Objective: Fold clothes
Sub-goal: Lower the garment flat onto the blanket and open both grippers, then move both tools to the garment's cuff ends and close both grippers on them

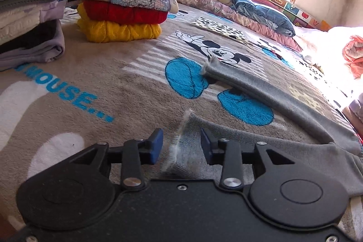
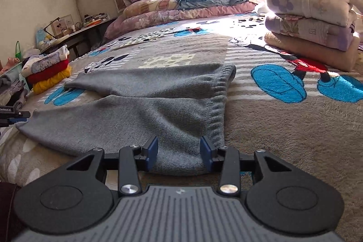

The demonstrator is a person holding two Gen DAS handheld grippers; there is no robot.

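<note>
A gray knit sweater lies spread out on the bed, on a fuzzy mouse-picture blanket, close to the near edge of the bed. One sleeve sticks out flat across the blanket.

The left claw is spread apart. The fuzzy end of the other sleeve sits in the gap, but the blue pads do not squeeze it. The right claw is spread too. The bottom corner of the sweater lies between its pads, next to the ribbed hem. The pads look close to the cloth, but it does not look pinched.

The sweater looks soft, floppy and light. It will droop and bend when lifted, and it may catch a little on the fuzzy blanket. The best spots to grab are probably the thick ribbed hem and the sleeve cuff, because they are firmer.

Folded piles wait on the bed: a yellow and red pile toward the far left corner, and a pile of blankets on the right side.
</note>
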